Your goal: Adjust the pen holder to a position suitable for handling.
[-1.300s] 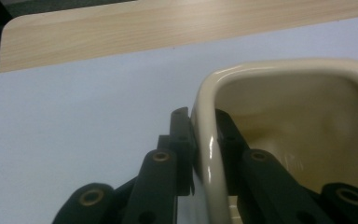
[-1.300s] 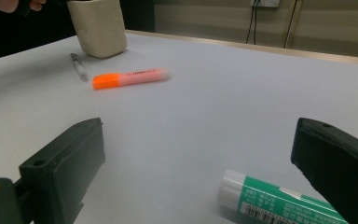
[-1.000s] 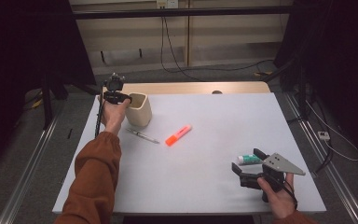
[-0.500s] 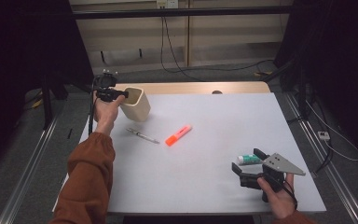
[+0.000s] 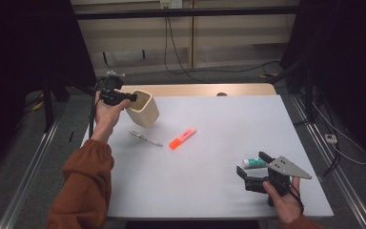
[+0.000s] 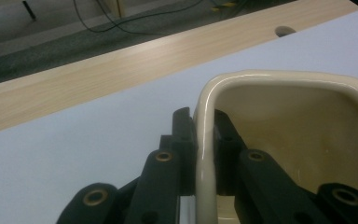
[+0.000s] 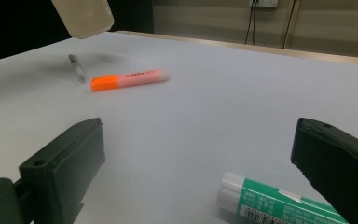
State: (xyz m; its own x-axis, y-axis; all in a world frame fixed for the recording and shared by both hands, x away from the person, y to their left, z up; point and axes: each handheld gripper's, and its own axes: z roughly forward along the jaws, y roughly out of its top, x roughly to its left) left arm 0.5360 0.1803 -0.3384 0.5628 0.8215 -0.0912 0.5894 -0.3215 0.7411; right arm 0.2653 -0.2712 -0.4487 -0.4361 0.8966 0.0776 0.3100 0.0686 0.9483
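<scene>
Left claw [image 6: 205,154] pinching cup [image 6: 307,135] rim (close-up), tilted

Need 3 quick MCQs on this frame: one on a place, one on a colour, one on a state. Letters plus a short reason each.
1. Where does the green glue stick lie?
A. by the right tool
B. inside the cup
C. on the floor

2. The highlighter's cap colour?
A. blue
B. orange
C. black

3. The left tool is:
A. open over the pen
B. shut on the cream cup
C. lying on the table

Key: 1 A, it rests between that tool's open jaws; 2 B, orange end showing; 3 B, jaws clamp the cup's rim, cup tilted and lifted.
</scene>
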